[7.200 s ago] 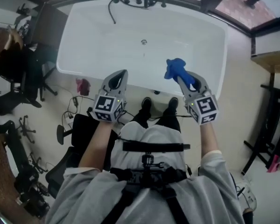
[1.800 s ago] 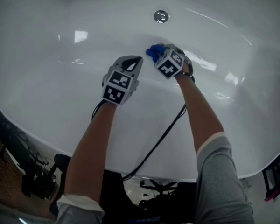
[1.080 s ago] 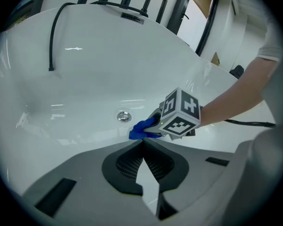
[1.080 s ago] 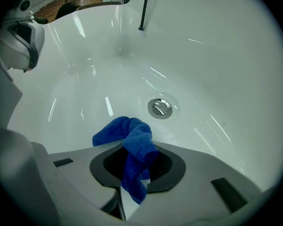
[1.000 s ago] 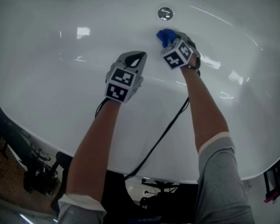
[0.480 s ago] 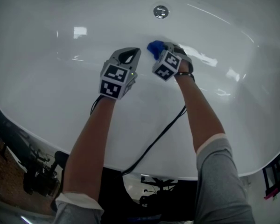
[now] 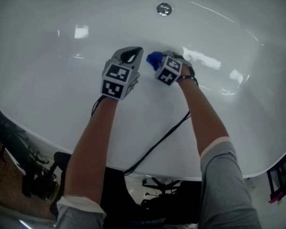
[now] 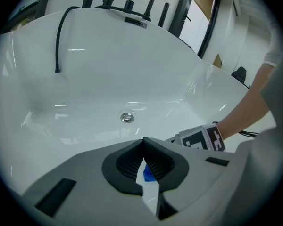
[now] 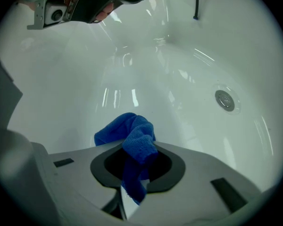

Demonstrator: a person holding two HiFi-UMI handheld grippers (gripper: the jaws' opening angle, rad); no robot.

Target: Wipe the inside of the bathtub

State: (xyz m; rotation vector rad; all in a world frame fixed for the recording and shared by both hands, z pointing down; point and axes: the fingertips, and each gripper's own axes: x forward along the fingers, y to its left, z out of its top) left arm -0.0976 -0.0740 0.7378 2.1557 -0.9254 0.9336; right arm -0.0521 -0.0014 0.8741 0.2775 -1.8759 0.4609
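Observation:
I lean over a white bathtub (image 7: 47, 94) with both grippers inside it. My right gripper (image 7: 158, 63) is shut on a blue cloth (image 7: 153, 59), which presses against the tub floor below the round metal drain (image 7: 164, 8). In the right gripper view the blue cloth (image 9: 132, 147) bulges out past the closed jaws onto the white surface, and the drain (image 9: 225, 100) lies to the right. My left gripper (image 7: 132, 55) hovers just left of the cloth, shut with nothing held. Its closed jaws (image 8: 144, 145) point toward the drain (image 8: 126, 117).
Black tap fittings (image 8: 108, 3) and a thin black hose (image 8: 59, 36) stand at the tub's far rim. A black cable (image 7: 157, 140) runs from my right wrist back over the near rim. Dark equipment (image 7: 28, 175) sits on the floor at lower left.
Since seven seconds ago I bent from standing outside the tub to reaching in. Over the last second the right gripper dragged the cloth leftward and nearer, away from the drain.

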